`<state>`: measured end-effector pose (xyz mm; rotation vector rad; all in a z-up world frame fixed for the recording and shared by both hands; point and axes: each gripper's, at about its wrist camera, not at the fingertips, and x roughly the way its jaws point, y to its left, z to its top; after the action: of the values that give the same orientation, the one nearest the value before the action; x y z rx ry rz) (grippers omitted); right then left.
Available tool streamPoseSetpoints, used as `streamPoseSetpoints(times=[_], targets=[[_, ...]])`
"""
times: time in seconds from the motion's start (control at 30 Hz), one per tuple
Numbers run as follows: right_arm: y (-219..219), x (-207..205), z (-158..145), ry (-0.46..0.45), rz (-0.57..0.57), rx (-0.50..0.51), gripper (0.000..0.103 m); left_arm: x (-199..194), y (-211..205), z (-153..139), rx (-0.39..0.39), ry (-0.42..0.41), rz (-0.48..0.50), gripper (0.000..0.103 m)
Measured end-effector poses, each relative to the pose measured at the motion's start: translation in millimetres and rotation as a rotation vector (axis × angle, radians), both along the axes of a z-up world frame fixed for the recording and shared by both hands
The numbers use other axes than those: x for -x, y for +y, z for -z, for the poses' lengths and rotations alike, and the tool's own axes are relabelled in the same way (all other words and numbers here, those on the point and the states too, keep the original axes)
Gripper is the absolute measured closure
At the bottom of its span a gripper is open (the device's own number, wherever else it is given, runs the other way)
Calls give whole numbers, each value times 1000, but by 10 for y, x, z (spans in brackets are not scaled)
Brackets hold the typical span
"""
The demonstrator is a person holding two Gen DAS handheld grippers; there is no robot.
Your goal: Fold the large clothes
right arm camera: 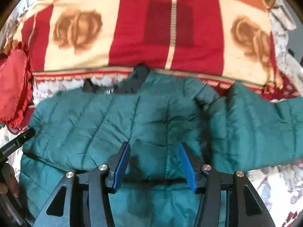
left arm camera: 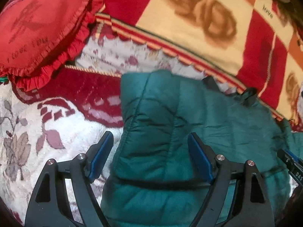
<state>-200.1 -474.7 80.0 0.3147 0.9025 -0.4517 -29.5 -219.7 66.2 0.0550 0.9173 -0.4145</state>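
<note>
**Teal puffer jacket spread on the bed, both grippers above it with jaws apart**

The teal quilted puffer jacket [right arm camera: 151, 124] lies flat on a bed, over a white fleece blanket [left arm camera: 62, 138] patterned with mauve flowers and a dark red border. Its dark collar [right arm camera: 139, 77] points toward the far side, touching the striped edge of a red, cream and orange checked blanket [right arm camera: 166, 32] with brown rose motifs. In the right wrist view one sleeve [right arm camera: 255, 130] reaches out to the right of the jacket body, and on the left of the body a padded part is folded over the front, its edge running down toward the hem.

The right gripper [right arm camera: 154, 162] hangs over the lower middle of the jacket, its blue-padded jaws spread with only teal fabric showing between them; they pinch nothing. The left gripper [left arm camera: 150, 157] sits over the left edge of the jacket, jaws spread wide as well: one blue pad over the white blanket, the other over the quilted fabric, with the jacket's folded edge between them but not clamped.

A red heart-shaped frilled cushion [left arm camera: 39, 30] rests beyond the jacket's left side, on the white blanket and apart from the jacket. The tip of the right gripper shows at the edge of the left wrist view, beside the jacket.
</note>
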Motion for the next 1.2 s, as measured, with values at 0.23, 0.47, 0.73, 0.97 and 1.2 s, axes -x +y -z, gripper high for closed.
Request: streamPoseSetpoints(times=[0.23,0.47,0.73,0.97,1.2], targets=[[161,-138,-2,-19,-62,-34,51,125,-307,-4,3,9,54,21],[191,-310,431,71,-82,-4,49,243,-564,234,-118,-52,99,21],[180,-304,434,62,-72,2,47,220,-544,276,-109,-57,96,21],[233,-89,216,26,-82,-26,47,226,-549,274,-107,-55,95,21],[246,-180,453,76,-82,19,43,215,-556,286,-104,-55,98,19]])
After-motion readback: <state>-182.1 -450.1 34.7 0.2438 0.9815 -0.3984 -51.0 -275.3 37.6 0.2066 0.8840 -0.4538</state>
